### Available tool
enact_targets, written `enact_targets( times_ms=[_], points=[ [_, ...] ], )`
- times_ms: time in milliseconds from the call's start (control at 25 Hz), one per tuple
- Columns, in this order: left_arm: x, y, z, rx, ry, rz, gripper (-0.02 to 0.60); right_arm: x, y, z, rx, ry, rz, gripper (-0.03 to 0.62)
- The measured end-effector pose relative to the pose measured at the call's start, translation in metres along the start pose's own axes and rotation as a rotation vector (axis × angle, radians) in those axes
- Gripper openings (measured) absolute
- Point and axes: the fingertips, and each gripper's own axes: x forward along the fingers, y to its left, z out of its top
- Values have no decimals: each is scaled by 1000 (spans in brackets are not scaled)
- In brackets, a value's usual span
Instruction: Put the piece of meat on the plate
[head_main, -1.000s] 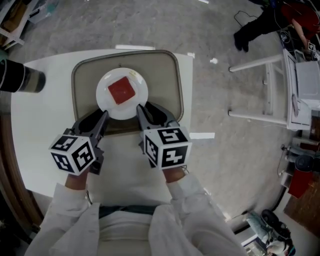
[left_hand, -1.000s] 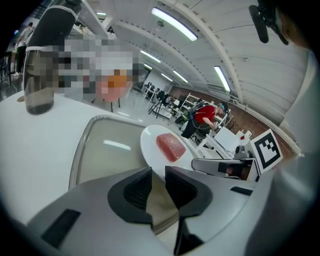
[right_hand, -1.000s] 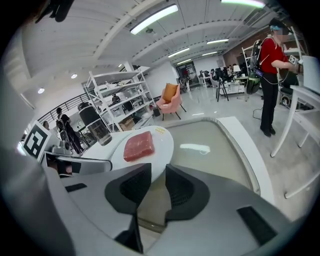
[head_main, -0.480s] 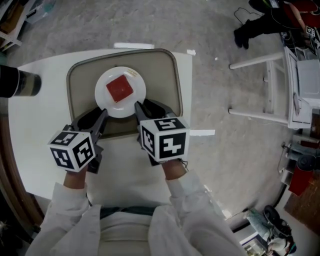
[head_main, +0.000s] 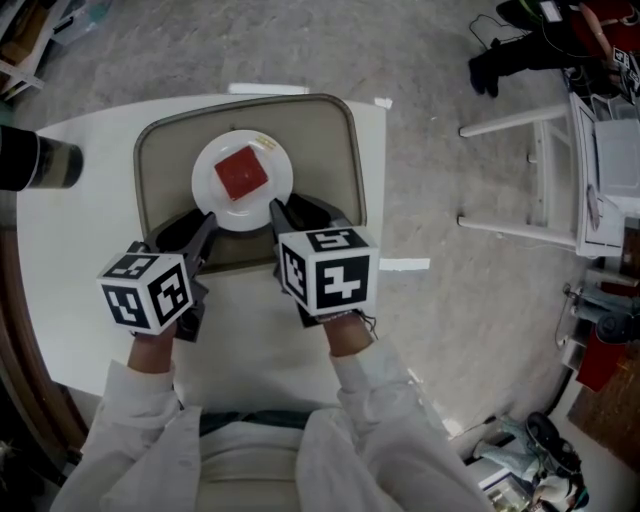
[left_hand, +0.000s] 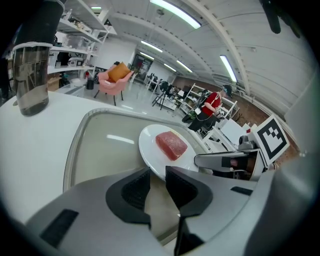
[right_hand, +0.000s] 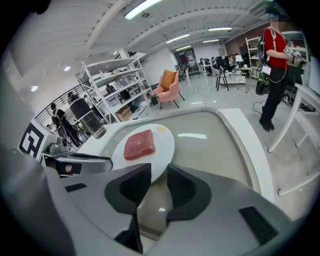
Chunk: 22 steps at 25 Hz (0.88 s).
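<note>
Meat (head_main: 243, 173) lies on the plate (head_main: 215, 196); left tongs (left_hand: 157, 176) and right tongs (right_hand: 159, 175) hang open, empty, by its near rim. Task seems done; next, pull clear.

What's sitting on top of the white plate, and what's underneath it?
A red piece of meat lies on the plate, with a small yellowish speck near its far rim. The plate rests on a beige tray; the tray surface directly beneath is covered.

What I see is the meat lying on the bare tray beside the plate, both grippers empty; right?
No: the meat lies on the plate, which sits in the tray; the head view shows it. The left gripper and right gripper are empty.
</note>
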Motion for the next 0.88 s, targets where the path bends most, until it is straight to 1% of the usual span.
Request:
enact_targets(
  times_ms=[360,680,880],
  points=[
    [-3,1,-1,23,-2,-19,81,-4,1,-2,-39,-19,-30,98],
    [-13,1,-2,36,-1,0,81,-18,4,-7,-33,-34,-57,98],
    [-29,-5,0,36,-26,-12,81,-34,12,-6,-31,-71,-62,97]
  ],
)
